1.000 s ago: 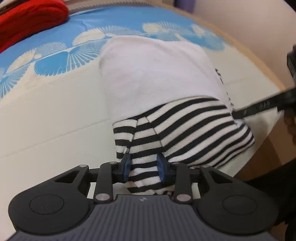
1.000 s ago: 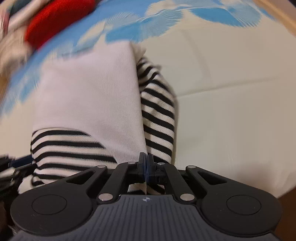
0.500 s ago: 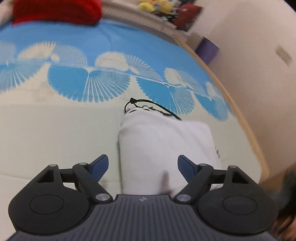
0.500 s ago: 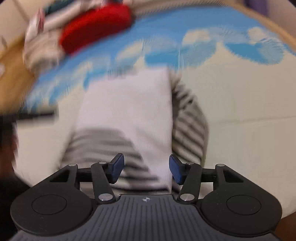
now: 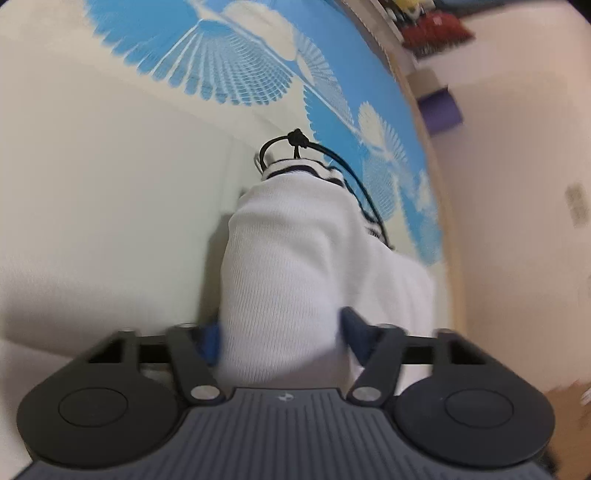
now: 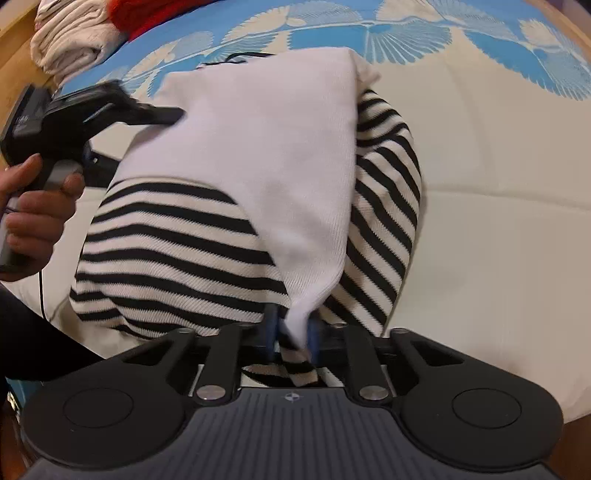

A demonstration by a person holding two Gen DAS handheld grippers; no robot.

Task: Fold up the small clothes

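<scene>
Having let go half a second ago, the right gripper [image 6: 291, 338] again pinches the striped garment's [image 6: 177, 243] six-o'clock hem while the left gripper [image 5: 282, 334] straddles it, fingers spread, starting another fold.

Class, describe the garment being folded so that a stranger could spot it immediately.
Find the blue fan-patterned mat; on its cream part lies the striped garment. Unlike the plain red and beige clothes piled nearby, it has black-and-white stripes and a white panel.

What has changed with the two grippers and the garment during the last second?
Both grippers let go half a second ago. Now the right gripper has closed again on the striped garment at its near edge, and the left gripper has moved in around the white fold, not clamped. The garment remains on the bed.
</scene>
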